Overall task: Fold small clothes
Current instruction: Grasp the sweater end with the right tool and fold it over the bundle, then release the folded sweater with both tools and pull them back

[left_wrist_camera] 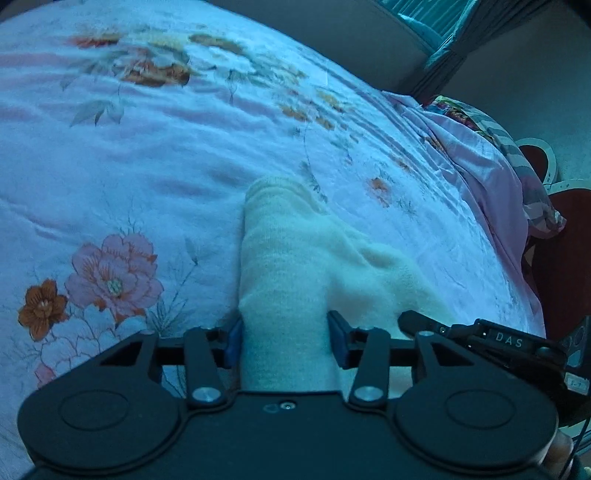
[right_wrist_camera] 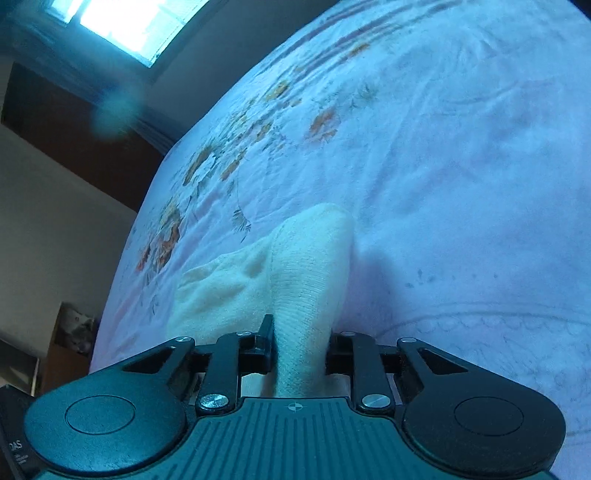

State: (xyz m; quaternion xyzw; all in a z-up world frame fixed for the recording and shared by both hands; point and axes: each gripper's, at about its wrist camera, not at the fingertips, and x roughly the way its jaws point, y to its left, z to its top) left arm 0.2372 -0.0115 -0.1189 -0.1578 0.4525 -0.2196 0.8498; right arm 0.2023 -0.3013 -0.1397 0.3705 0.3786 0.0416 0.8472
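A cream knitted sock (left_wrist_camera: 288, 266) lies on a pink floral bedspread (left_wrist_camera: 147, 155). My left gripper (left_wrist_camera: 284, 339) is shut on one end of it, the blue pads pressing the fabric from both sides. The sock runs forward and spreads to the right. In the right wrist view my right gripper (right_wrist_camera: 299, 347) is shut on another part of the same sock (right_wrist_camera: 306, 266), which rises between the fingers, with a wider fold to the left. The tip of the right gripper (left_wrist_camera: 417, 321) shows at the lower right of the left wrist view, close beside the left one.
The bedspread (right_wrist_camera: 443, 166) fills most of both views. Its edge drops off at the right, with bunched pink and patterned bedding (left_wrist_camera: 491, 158) and a dark red floor mat (left_wrist_camera: 565, 258). A wall, a window (right_wrist_camera: 133, 26) and a dark wooden frame (right_wrist_camera: 74, 140) lie beyond.
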